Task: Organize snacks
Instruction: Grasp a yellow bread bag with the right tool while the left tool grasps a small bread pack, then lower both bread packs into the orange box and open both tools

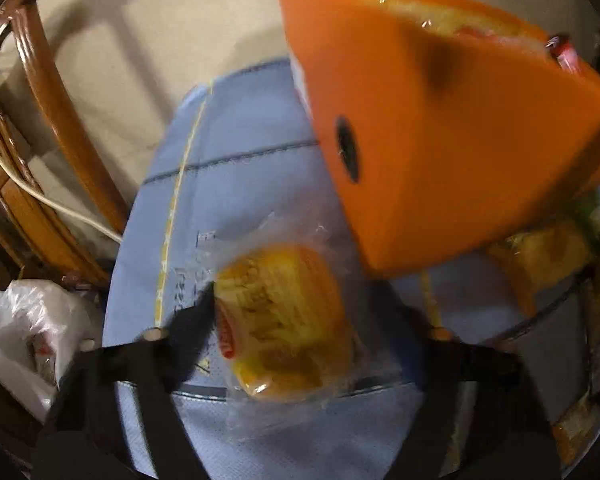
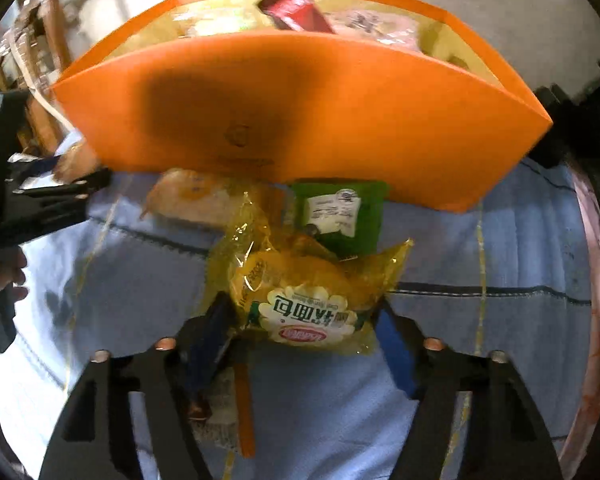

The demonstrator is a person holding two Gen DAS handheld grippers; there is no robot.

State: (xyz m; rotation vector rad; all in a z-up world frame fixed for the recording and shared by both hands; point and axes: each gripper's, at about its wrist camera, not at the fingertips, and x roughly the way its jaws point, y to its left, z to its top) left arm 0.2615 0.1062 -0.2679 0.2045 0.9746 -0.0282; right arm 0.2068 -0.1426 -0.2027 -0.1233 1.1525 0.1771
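An orange box (image 2: 300, 120) stands on a light blue cloth, with a red packet (image 2: 296, 8) and other snacks inside; it also shows in the left wrist view (image 1: 440, 128). My left gripper (image 1: 296, 320) is shut on a clear-wrapped yellow bun (image 1: 284, 320), held above the cloth left of the box. My right gripper (image 2: 304, 312) is shut on a yellow bread packet (image 2: 304, 296) in front of the box. A green packet (image 2: 340, 216) and a pale wrapped bun (image 2: 192, 200) lie at the box's front wall.
The blue cloth (image 2: 500, 260) covers a round table. A wooden chair (image 1: 48, 128) and a white plastic bag (image 1: 32, 328) are off the table's left side. More yellow packets (image 1: 540, 256) lie beside the box. The left gripper shows in the right wrist view (image 2: 60, 200).
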